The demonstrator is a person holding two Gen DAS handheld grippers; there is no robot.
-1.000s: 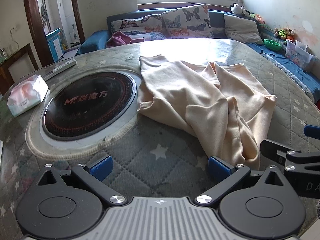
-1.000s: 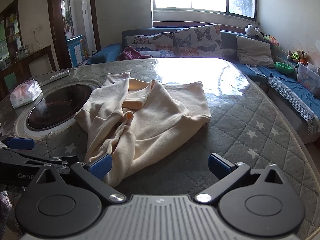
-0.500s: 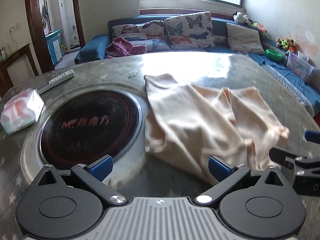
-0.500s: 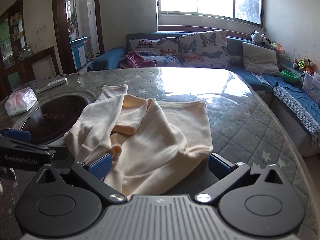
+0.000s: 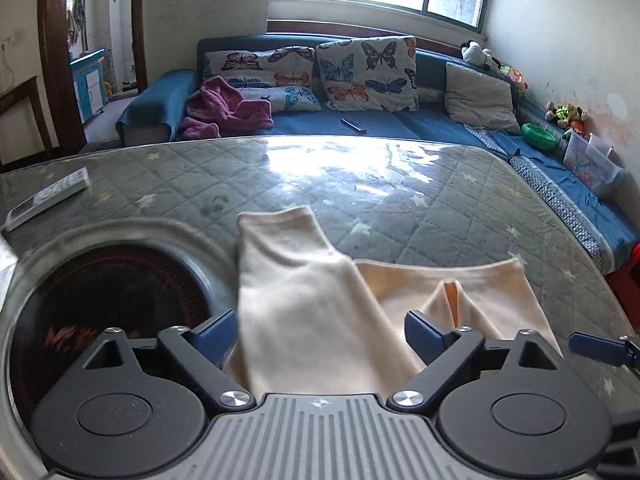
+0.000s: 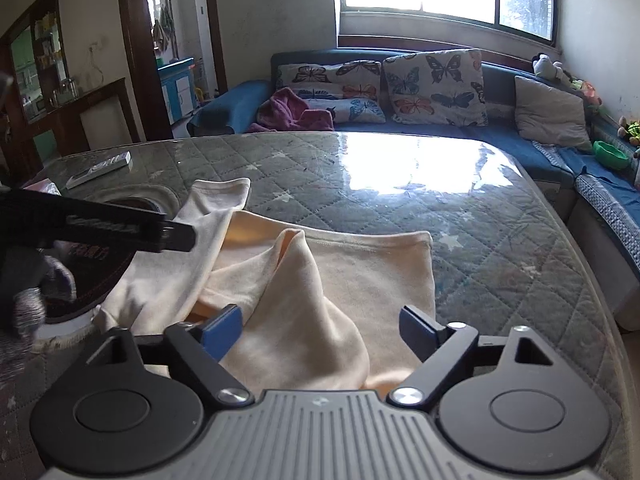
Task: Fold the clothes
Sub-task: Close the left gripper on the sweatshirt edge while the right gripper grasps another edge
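Observation:
A crumpled cream garment lies on the quilted, glass-topped table; it also shows in the right wrist view. My left gripper is open and hovers over the garment's near left part, with cloth between its blue pads. My right gripper is open over the garment's near right part, cloth bunched between its pads. One sleeve reaches toward the far left. The left gripper's body shows at the left of the right wrist view.
A round black induction cooktop is set in the table left of the garment. A remote lies at the far left. A blue sofa with butterfly cushions stands behind the table.
Both grippers have moved forward over the garment, which now fills the space between their pads. The garment itself looks unmoved.

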